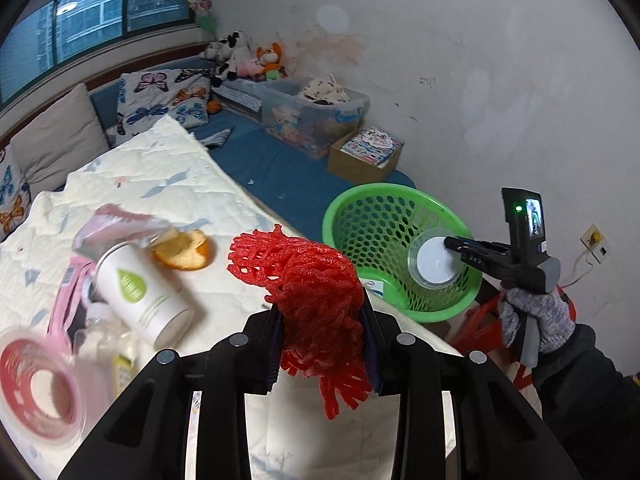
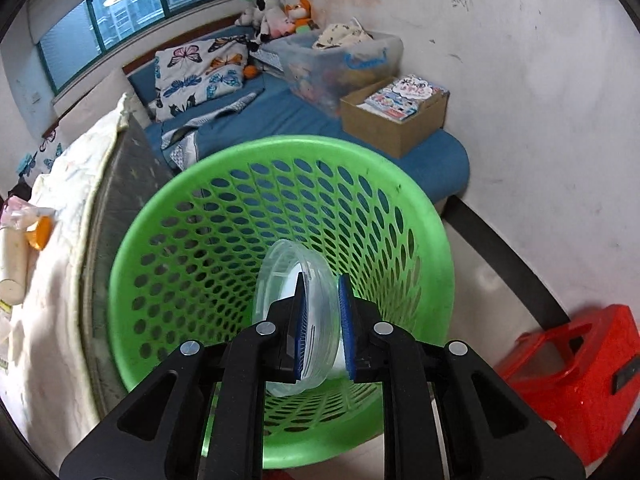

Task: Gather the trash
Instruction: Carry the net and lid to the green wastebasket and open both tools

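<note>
A quilted cream bedspread (image 1: 168, 184) covers the bed, its stitched surface soft and puckered, with faint pastel prints. Beside the bed's edge stands a green plastic basket (image 2: 420, 216), round, smooth-rimmed, its walls pierced all over with oval holes. On the bedspread lie a white paper cup (image 1: 140, 292) on its side with a green drop mark, a piece of orange peel (image 1: 186, 250) showing its pale pith, crumpled pink-and-silver wrapping (image 1: 116, 226) and, blurred at the lower left, a clear roll with a red ring (image 1: 36, 392). The left gripper (image 1: 322, 344) points down over the bed's edge, its fingers (image 1: 272, 344) partly closed on a bunch of red foam netting (image 1: 316, 280), a springy, grainy mesh that bulges above the pads and hangs in loops below them. The right gripper (image 2: 323, 320), held by a hand in a grey knitted glove (image 1: 532, 316) with a dark sleeve, tilts down into the basket's mouth; its blue-padded fingers (image 2: 347, 320) are nearly closed, pinching the wall of a clear shallow plastic lid (image 2: 288, 276), round and ribbed at the rim, held on edge inside the basket.
</note>
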The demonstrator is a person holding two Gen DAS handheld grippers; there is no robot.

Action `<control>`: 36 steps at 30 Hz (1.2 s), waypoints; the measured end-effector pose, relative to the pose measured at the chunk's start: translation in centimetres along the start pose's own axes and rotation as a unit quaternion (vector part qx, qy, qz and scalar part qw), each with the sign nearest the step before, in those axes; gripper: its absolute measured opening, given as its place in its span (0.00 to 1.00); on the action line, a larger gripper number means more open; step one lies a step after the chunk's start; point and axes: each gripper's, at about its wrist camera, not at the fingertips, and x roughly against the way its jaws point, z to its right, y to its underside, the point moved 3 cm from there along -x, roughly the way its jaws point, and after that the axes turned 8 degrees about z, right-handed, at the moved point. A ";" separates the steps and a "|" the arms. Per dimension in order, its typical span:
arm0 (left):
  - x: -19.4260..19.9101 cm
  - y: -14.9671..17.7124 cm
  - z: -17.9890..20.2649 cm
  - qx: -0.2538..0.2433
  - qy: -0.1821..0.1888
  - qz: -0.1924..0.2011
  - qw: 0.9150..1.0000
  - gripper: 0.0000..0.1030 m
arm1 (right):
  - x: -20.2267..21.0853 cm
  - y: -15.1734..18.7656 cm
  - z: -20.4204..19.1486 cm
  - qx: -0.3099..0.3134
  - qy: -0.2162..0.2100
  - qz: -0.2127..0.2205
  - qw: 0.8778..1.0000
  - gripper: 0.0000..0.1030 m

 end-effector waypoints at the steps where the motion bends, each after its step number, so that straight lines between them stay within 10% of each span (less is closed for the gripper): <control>1: -0.3 -0.1 0.3 -0.004 0.000 -0.001 1.000 0.31 | 0.0 0.2 -0.1 0.002 0.004 -0.001 1.000 0.18; 36: -13.4 -3.4 9.5 -0.066 0.062 -0.072 0.993 0.40 | 5.6 1.4 2.1 -0.032 -0.009 0.027 0.999 0.59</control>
